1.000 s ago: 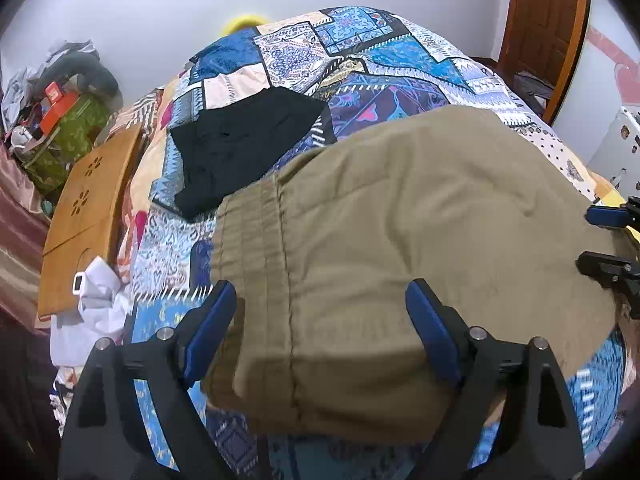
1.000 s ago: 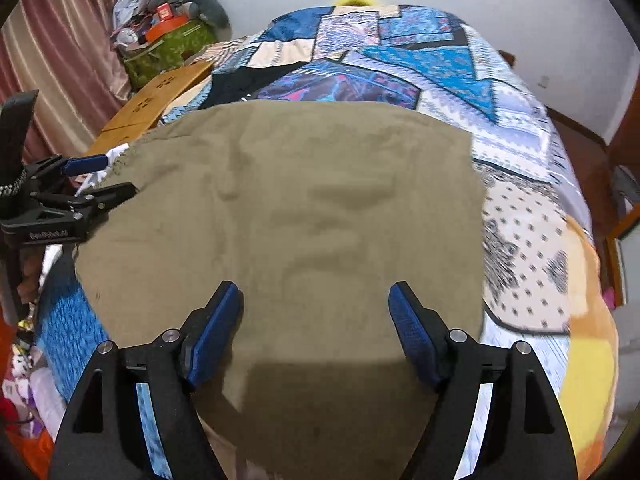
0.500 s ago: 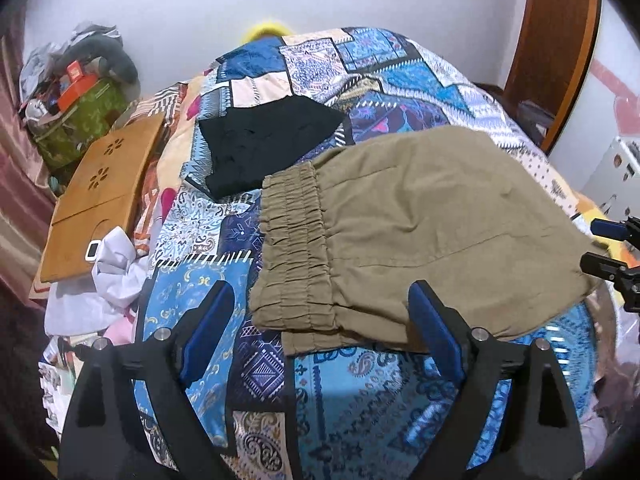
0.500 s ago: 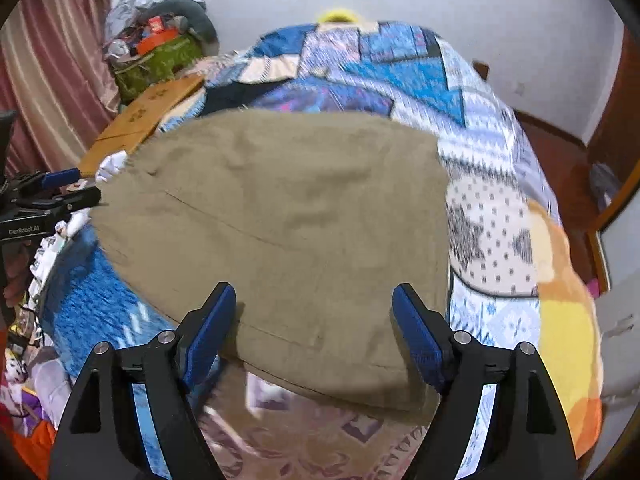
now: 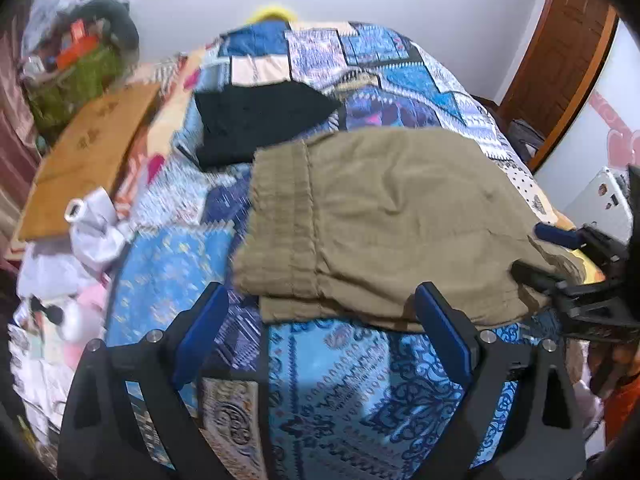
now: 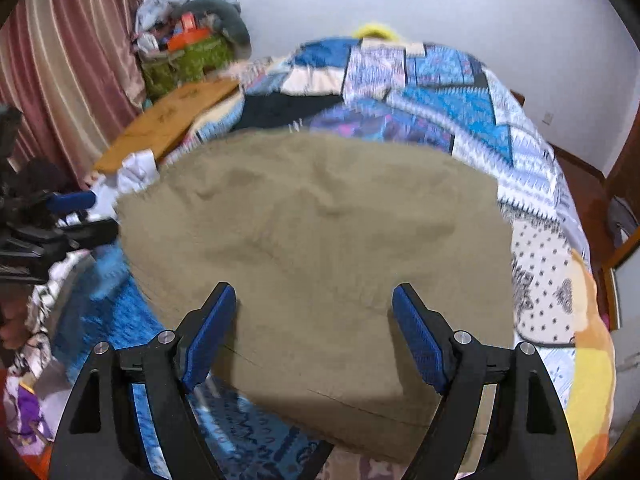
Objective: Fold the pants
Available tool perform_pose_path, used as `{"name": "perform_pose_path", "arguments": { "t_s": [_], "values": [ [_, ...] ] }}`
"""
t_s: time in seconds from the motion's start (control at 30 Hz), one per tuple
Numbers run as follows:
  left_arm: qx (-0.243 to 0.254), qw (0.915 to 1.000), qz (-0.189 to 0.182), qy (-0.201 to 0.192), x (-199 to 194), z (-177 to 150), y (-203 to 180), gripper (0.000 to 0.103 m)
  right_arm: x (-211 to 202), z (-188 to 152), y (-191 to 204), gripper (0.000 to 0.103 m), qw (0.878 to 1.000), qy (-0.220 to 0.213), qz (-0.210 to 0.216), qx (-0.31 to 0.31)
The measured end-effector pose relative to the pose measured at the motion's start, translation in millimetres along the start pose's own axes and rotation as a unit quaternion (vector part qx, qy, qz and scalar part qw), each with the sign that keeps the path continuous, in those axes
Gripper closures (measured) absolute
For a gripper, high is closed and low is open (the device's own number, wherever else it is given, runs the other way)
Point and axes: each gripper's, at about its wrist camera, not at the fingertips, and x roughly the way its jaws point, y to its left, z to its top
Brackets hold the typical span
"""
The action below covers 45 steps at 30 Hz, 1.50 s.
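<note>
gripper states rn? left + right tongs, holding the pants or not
Left tongs: open, holding nothing; khaki pants lie on the bed just ahead.
Right tongs: open, nothing gripped; pants beneath them.

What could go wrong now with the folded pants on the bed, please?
1. The pants lie near the bed's front edge; a careless push might slide them off.
2. Both the left gripper and the right gripper are open, so nothing holds the layers; the lower layer already sticks out at the front and the fold may slip apart.
3. The black garment lies close behind; pushing the pants back could rumple it.
</note>
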Motion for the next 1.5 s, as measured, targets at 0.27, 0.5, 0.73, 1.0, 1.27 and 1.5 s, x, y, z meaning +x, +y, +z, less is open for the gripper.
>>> {"name": "perform_pose_path", "arguments": {
  "t_s": [0.27,0.5,0.73,1.0,1.27,1.5],
  "values": [
    [-0.047,0.9936,-0.084,0.059,25,-10,1,0.008,3,-9,-4,0.024,1.0,0.002,0.012,0.009],
    [-0.115,0.9746,-0.181,0.065,40,4,11,0.001,3,-10,-3,0.022,1.0,-0.003,0.023,0.011],
    [-0.158,0.9776,-0.126,0.057,57,30,23,0.062,3,-12,-3,0.022,1.0,-0.007,0.027,0.009],
    [-0.112,0.9927,-0.039,-0.023,23,28,12,0.073,-6,-9,-9,0.024,0.999,0.003,0.043,0.017],
    [-0.026,0.9837,0.086,-0.155,-58,42,-10,0.078,-26,-16,-33,0.024,0.999,0.003,-0.012,0.032],
    [0.046,0.9786,0.069,-0.188,-73,53,-56,0.079,-20,-29,-42,0.024,0.998,0.014,-0.012,0.063]
  ]
}}
